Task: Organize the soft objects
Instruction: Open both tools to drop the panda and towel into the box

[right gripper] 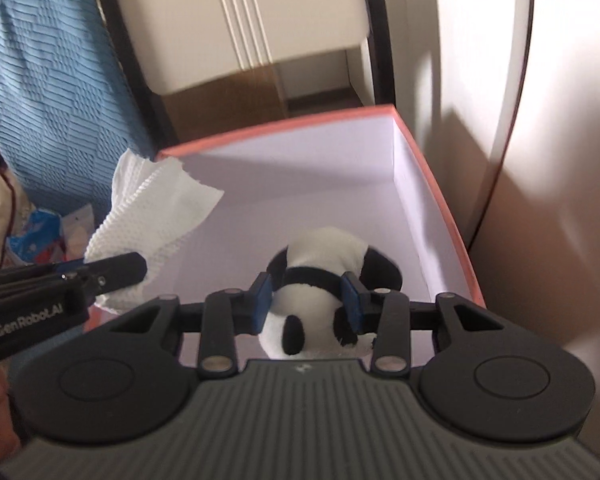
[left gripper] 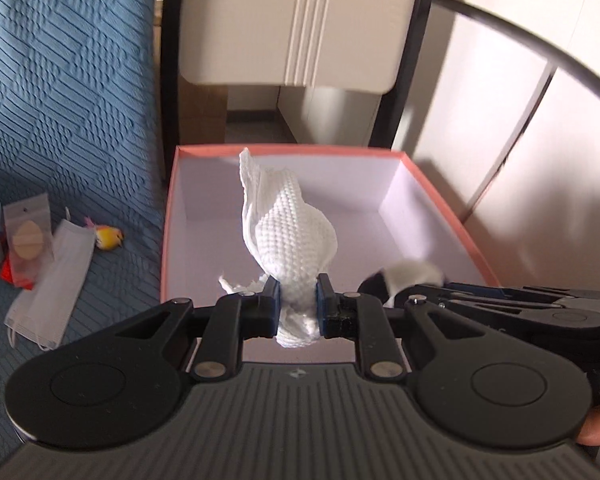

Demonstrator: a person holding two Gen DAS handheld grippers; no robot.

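Left wrist view, item one: left gripper (left gripper: 298, 308), fingers drawn close and clamped on a white knitted cloth (left gripper: 292, 232); I hold it bunched above the open pink-rimmed box (left gripper: 440, 184), most of the fabric standing forward of the pads, a loose tail hanging below them. Right wrist view, item two: right gripper (right gripper: 306, 304), fingers partly closed and pinching a panda plush (right gripper: 324, 280) by its middle, held over the near part of the same box, whose floor I see bare. Item three, awaiting sorting on the blue bed cover (left gripper: 60, 100): a face mask (left gripper: 48, 300), a small sachet (left gripper: 26, 236), a yellow toy (left gripper: 108, 237). Risks as I judge them: the two grippers sit just beside each other over one opening, so a careless release could knock one against the other; the cloth may cling to a pad or drape over the box's near wall instead of dropping inside; the plush, squeezed narrow, could roll on landing.
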